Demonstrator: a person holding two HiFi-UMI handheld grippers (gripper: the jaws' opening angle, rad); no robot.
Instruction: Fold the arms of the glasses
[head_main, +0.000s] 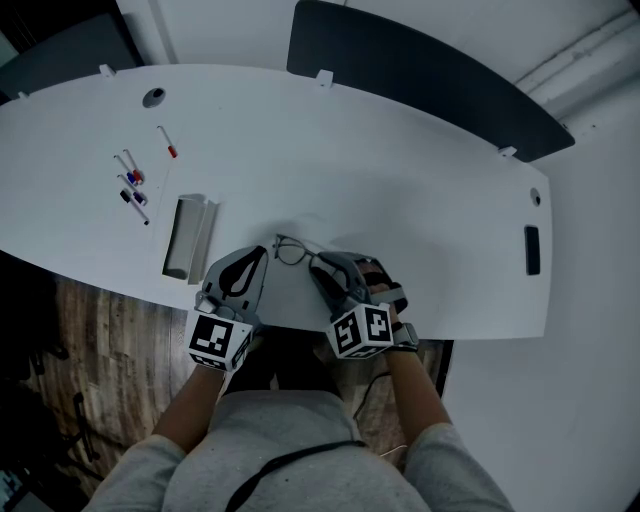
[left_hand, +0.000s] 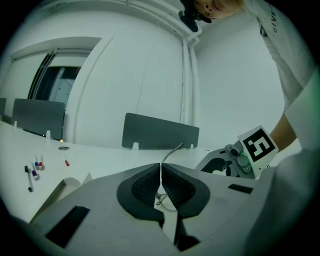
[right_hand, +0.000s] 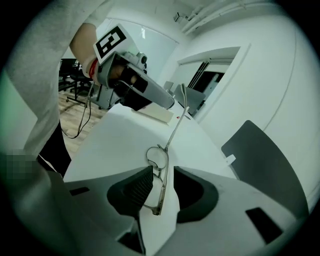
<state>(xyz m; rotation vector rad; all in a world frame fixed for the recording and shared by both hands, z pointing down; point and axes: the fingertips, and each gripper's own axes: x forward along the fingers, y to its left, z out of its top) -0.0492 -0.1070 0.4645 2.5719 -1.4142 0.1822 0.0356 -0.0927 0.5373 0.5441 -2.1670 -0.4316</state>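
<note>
Glasses (right_hand: 156, 159) sit low over the near edge of the white table (head_main: 400, 180), between the two tools.

Left gripper (left_hand: 161, 176): clenched on one thin arm of the glasses. The curved ear end pokes up past the pads. It looks like the far half of the arm, though the wire is too fine to be sure.

Right gripper (right_hand: 164, 172): released. The jaws stand wide with the frame and one lens between them, and the pads do not press on either.

Grey tray (head_main: 188, 238) and pens (head_main: 133, 185) lie well to the left, out of the way.

Risks as I read them:
- Only one pinch carries the glasses, so the frame may swing on its hinge or slide out.
- A drop this close to the table edge could send them to the floor.
- If the right jaws close on the lens rather than the rim, that could smear the glass or bend the wire.
- Pushing the arm against its hinge direction would strain the hinge.
</note>
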